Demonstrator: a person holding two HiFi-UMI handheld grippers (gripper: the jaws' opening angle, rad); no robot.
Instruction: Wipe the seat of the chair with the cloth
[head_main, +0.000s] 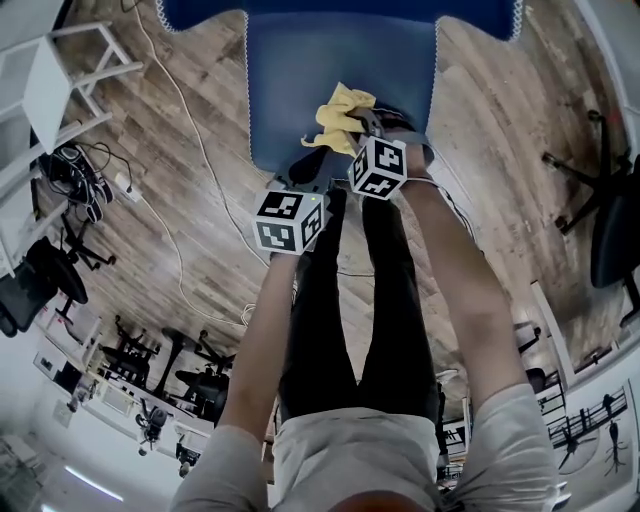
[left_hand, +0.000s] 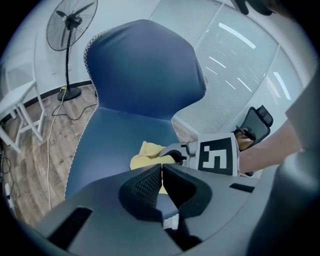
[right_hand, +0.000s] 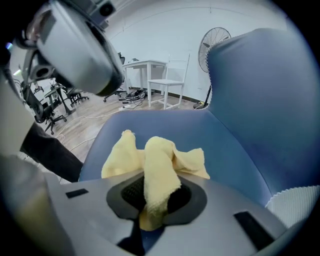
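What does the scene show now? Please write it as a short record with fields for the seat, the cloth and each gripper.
seat: blue, in front of the person
backrest: blue, upright behind the seat
cloth: yellow, bunched, over the front part of the seat
right gripper: shut on the cloth
left gripper: shut, holding nothing, beside the right gripper
cloth touching the seat: cannot tell

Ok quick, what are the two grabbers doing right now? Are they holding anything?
Left gripper: shut, nothing between its jaws.
Right gripper: shut on the yellow cloth, above the chair seat.
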